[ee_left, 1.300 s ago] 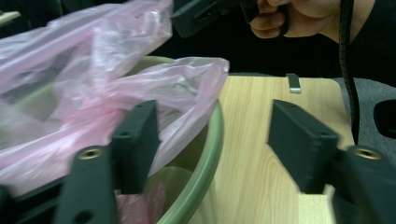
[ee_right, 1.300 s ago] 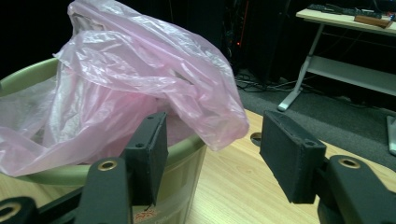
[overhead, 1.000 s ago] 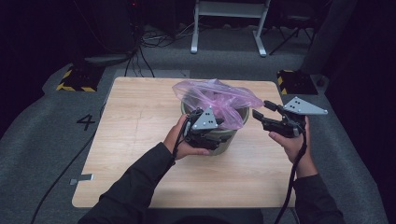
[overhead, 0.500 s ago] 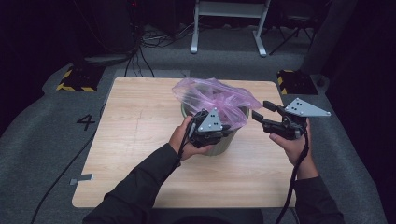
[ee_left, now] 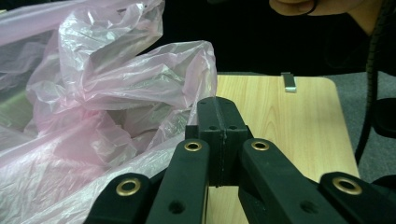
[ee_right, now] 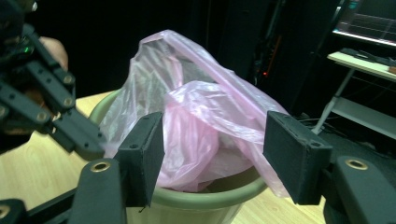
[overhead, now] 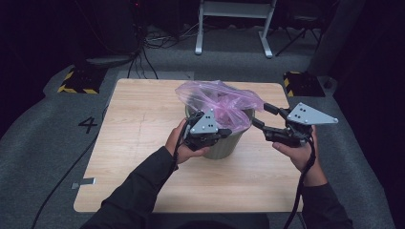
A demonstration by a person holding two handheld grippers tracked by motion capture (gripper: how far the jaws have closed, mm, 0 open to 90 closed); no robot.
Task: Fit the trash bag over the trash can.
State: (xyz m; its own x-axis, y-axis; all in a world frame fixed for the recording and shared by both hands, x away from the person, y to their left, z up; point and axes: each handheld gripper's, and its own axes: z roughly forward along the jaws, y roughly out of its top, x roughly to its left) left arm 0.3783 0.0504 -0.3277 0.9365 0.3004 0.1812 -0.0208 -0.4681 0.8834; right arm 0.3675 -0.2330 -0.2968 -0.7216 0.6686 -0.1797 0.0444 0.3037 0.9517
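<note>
Wooden table [overhead: 143, 124]: left hand-held gripper [ee_left: 222, 122] closed empty beside bag [ee_left: 93, 116]; right [ee_right: 212, 158] gapes.

Light wood-grain table [overhead: 138, 143] with rounded corners, centre of the high view, standing on grey carpet [overhead: 52, 143]. One thing rests directly on it: a pale green bin [overhead: 224, 147], right of centre, lined with a pink plastic bag [overhead: 217, 98] that billows above the rim.
</note>
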